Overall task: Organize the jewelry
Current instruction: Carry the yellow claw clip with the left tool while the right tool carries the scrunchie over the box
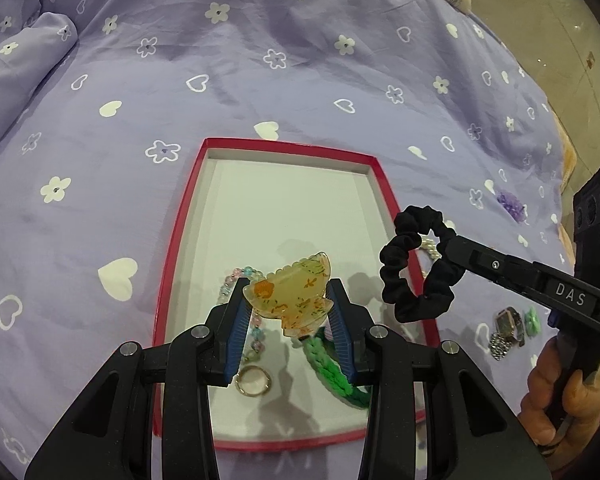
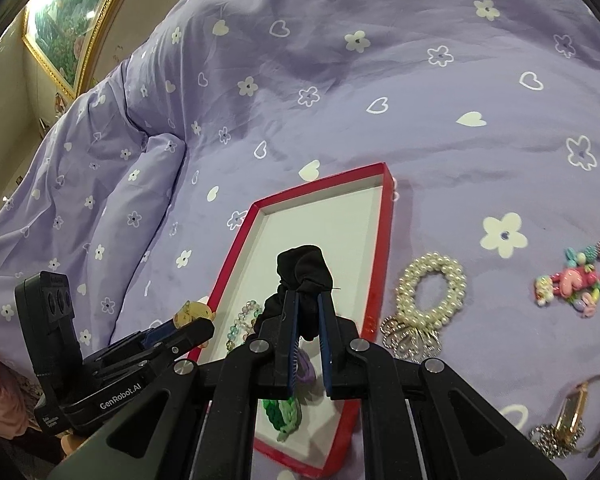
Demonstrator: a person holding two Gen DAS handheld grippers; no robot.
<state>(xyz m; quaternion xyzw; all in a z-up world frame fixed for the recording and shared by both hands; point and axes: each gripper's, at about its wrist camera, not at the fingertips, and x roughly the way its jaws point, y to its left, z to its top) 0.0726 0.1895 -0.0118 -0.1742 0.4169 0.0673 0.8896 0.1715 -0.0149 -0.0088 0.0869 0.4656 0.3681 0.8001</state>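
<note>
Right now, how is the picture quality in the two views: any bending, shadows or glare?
Left wrist view: fisheye bends the red box edges; the hair clip is sharp and casts a soft shadow on the white bottom. Right wrist view: dark corners, a curved picture frame with a little glare; the black scrunchie shows almost no detail.

"DAS" is read on the right tool (image 1: 440,246) arm, frame right | "GenRobot.AI" is read on the left tool (image 2: 196,322) body, lower left
</note>
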